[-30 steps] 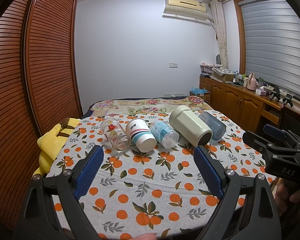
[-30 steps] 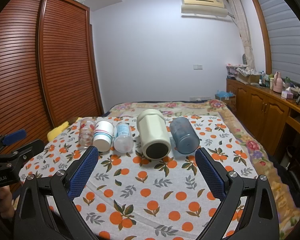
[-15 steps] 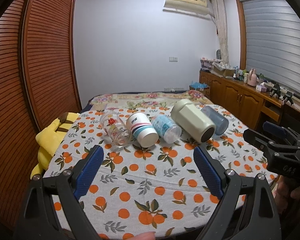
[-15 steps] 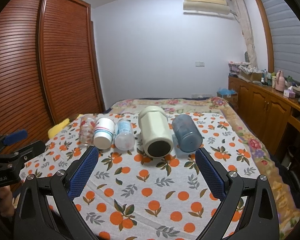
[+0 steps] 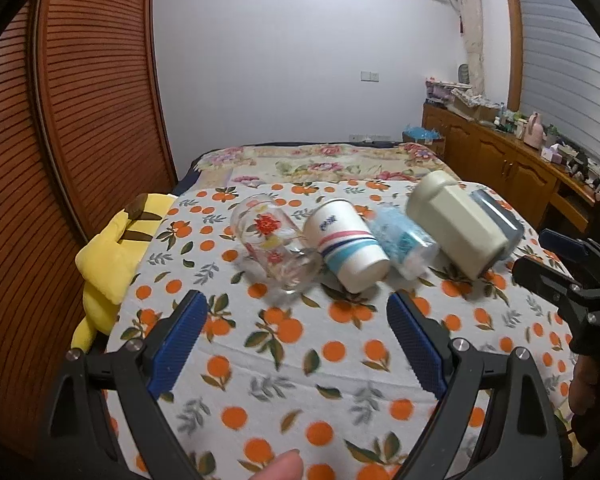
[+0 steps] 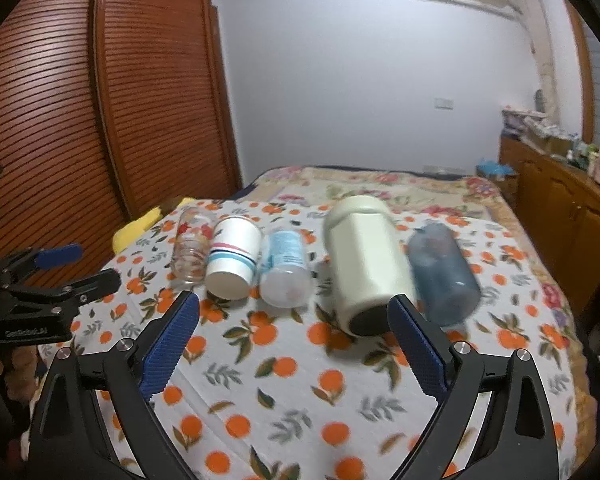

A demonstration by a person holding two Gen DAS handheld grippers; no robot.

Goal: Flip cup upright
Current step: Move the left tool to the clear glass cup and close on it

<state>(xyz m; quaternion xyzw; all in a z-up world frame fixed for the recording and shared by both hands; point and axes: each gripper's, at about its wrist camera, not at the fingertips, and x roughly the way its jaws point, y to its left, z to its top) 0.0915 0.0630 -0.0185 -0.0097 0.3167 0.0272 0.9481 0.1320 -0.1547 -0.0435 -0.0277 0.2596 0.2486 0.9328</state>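
Several cups lie on their sides in a row on the orange-print cloth (image 5: pixel 284 360): a clear glass with red flowers (image 5: pixel 274 246) (image 6: pixel 190 248), a white striped paper cup (image 5: pixel 346 246) (image 6: pixel 232 258), a clear blue-print cup (image 5: pixel 404 246) (image 6: pixel 286 268), a big cream tumbler (image 5: pixel 456 226) (image 6: pixel 366 264) and a blue-grey cup (image 5: pixel 498 214) (image 6: pixel 444 272). My left gripper (image 5: pixel 296 320) is open, just short of the glass and paper cup. My right gripper (image 6: pixel 294 322) is open, just short of the blue-print cup and the tumbler.
A yellow plush toy (image 5: pixel 116 248) lies at the cloth's left edge by the slatted wooden wardrobe (image 5: pixel 60 160). A floral bedspread (image 5: pixel 320 164) lies behind the cups. Wooden cabinets (image 5: pixel 512 164) line the right wall.
Both grippers have moved forward toward the row of cups, which now look larger and closer. Jaws stay open. No cup has moved.
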